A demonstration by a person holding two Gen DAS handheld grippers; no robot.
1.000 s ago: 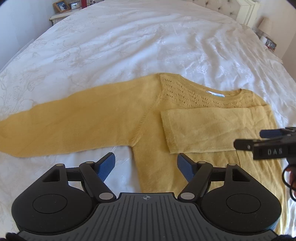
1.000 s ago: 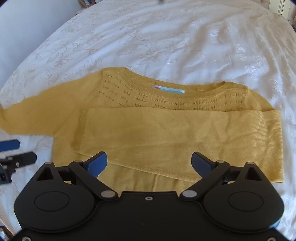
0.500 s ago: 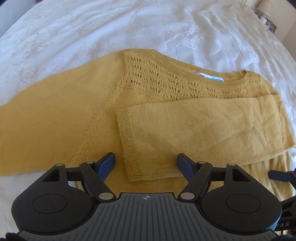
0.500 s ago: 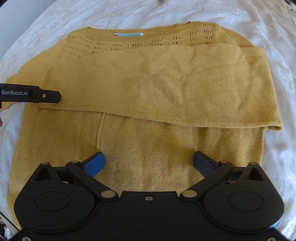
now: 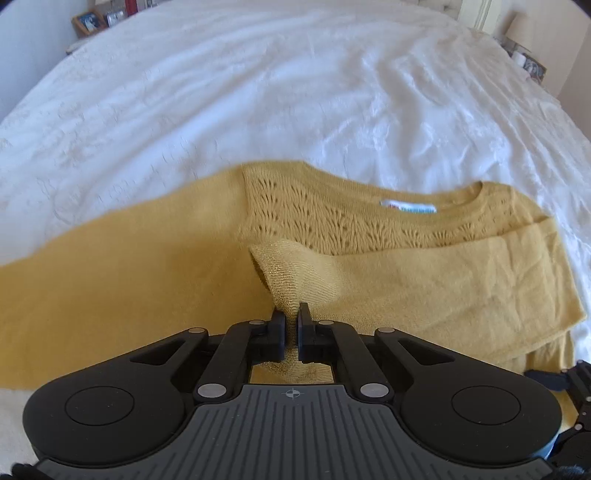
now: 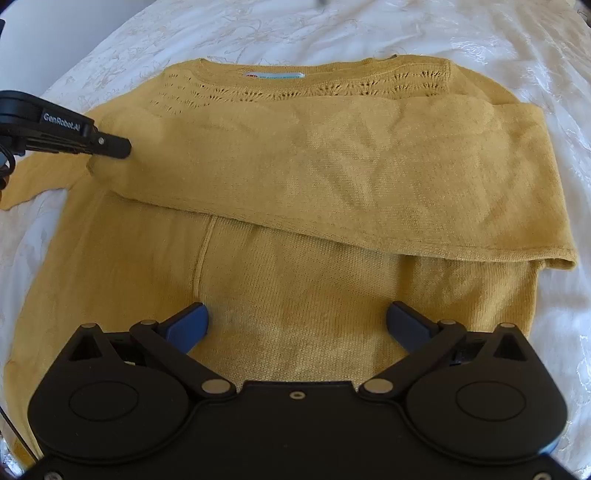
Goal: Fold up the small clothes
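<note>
The yellow sweater (image 6: 295, 295) lies flat on the white bed (image 5: 258, 92); the left gripper (image 5: 291, 325) pinches its folded sleeve's cuff (image 5: 295, 277); the right gripper (image 6: 295, 321) hangs wide apart above; soft, light, floppy knit, so grab edges.

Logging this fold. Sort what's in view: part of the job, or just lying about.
Job:
sweater
folded sleeve, cuff pinched in the shut left gripper
right gripper, open over the sweater's body

Lying about:
bedspread
picture frames
nightstand items
</note>
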